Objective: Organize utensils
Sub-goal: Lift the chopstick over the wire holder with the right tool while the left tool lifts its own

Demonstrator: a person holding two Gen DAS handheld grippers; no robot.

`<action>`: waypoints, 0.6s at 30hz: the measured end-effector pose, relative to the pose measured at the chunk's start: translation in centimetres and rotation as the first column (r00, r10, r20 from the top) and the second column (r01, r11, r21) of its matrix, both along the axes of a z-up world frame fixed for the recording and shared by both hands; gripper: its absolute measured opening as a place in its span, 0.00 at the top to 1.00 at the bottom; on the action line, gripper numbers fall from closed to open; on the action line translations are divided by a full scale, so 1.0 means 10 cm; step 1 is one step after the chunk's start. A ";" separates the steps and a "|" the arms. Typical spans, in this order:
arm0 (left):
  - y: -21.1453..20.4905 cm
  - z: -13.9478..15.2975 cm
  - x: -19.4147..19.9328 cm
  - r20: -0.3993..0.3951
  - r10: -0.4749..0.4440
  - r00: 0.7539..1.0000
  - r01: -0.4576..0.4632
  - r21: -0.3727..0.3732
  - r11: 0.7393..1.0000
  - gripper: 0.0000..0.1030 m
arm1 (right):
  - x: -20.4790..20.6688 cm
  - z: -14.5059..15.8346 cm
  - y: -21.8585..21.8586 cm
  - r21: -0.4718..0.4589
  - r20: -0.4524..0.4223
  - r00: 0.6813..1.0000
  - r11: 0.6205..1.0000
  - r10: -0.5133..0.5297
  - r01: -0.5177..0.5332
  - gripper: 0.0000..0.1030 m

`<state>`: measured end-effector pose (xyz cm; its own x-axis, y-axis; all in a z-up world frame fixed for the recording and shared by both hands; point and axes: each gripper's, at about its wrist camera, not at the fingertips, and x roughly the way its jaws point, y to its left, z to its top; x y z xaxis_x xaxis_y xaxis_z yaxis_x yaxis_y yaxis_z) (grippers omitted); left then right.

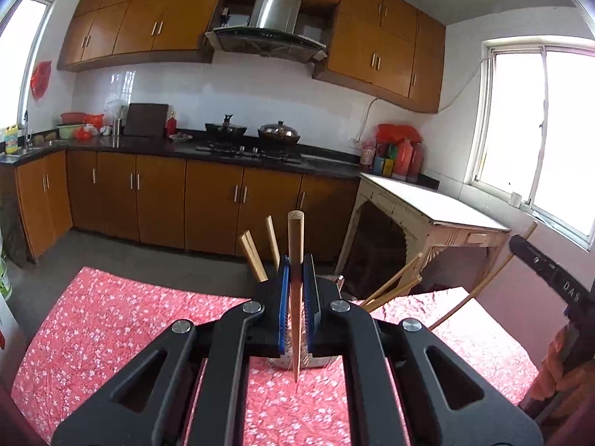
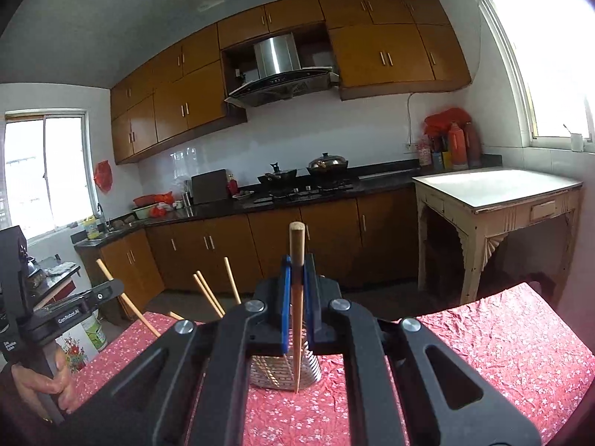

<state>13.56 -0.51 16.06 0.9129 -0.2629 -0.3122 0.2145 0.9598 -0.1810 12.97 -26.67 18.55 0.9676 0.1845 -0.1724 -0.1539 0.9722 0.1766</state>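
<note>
My left gripper is shut on a wooden chopstick, held upright with its thin tip pointing down at the table. My right gripper is shut on another wooden chopstick, also upright, tip down. A metal perforated utensil holder stands on the red floral tablecloth just beyond the right fingers. It shows in the left view mostly hidden behind the jaws. Several chopsticks lean out of it; they also show in the left view.
The left gripper's body and the hand holding it are at the left of the right view. The right gripper's body is at the right of the left view. A cream side table and kitchen counters stand beyond the table.
</note>
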 end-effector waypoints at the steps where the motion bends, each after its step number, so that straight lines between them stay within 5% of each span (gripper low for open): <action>1: -0.05 0.07 0.01 0.013 0.000 1.000 0.000 0.001 1.000 0.93 | 0.02 0.04 0.04 0.007 0.004 1.000 1.000 0.008 -0.008 0.93; 9: -0.29 0.53 0.30 0.117 0.080 0.990 -0.082 0.014 0.997 0.93 | 0.41 0.26 0.28 0.017 0.020 1.000 1.000 0.017 -0.017 0.93; 18: -0.37 0.45 0.88 0.098 0.176 0.979 -0.178 0.014 0.984 0.93 | 1.02 0.14 0.38 0.001 -0.026 1.000 1.000 -0.017 0.017 0.93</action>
